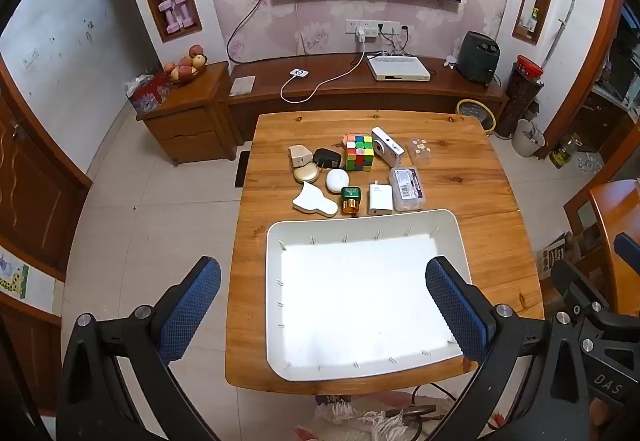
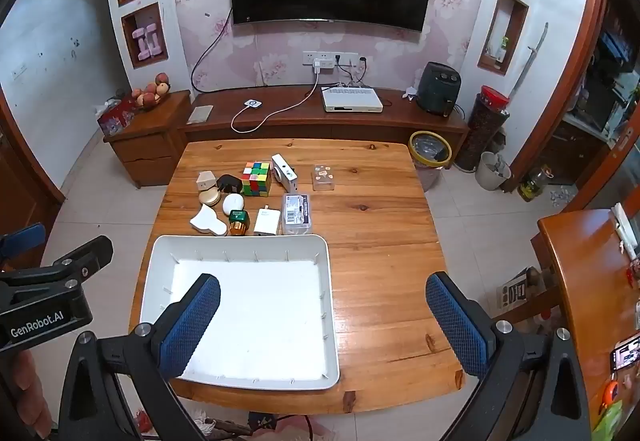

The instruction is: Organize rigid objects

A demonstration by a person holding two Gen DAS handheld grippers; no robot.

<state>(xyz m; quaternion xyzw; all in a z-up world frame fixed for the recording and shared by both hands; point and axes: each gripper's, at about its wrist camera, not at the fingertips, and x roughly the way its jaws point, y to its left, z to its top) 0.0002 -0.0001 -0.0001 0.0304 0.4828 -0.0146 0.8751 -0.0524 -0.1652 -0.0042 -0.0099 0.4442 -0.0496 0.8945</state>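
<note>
Left wrist view: left gripper (image 1: 323, 315) high above the near part of the desk (image 1: 480, 241), jaws wide apart, nothing between them. Right wrist view: right gripper (image 2: 323, 315) also high, jaws wide apart and empty, a little more to the right, over the tray's right edge and bare wood.

White tray (image 1: 276, 241) at the near edge of the desk, nothing in it. Small things in a group just beyond its far rim, none inside. Nearest row, left to right: white flat piece (image 1: 314, 203), green bottle with gold cap (image 1: 350, 199), white charger (image 1: 380, 197), clear box with label (image 1: 407, 188). Farther back: beige round case (image 1: 306, 173), white oval case (image 1: 337, 179), black plug (image 1: 327, 159), small beige block (image 1: 301, 155), cube (image 1: 359, 153), silver camera (image 1: 386, 145). Clear case with stickers (image 1: 419, 152) alone at far right.

Step in hand, by judgement: the very start, before any first pick; no thing grasped, all of the sorting to do.

Next move: reach forward and down over the tray to the near row. Charger or bottle look easiest, both close to the rim. Things almost touching there, so jaws to come straight from above, narrow enough not to push a neighbour. Bottle round, likely to roll if pinched badly.
</note>
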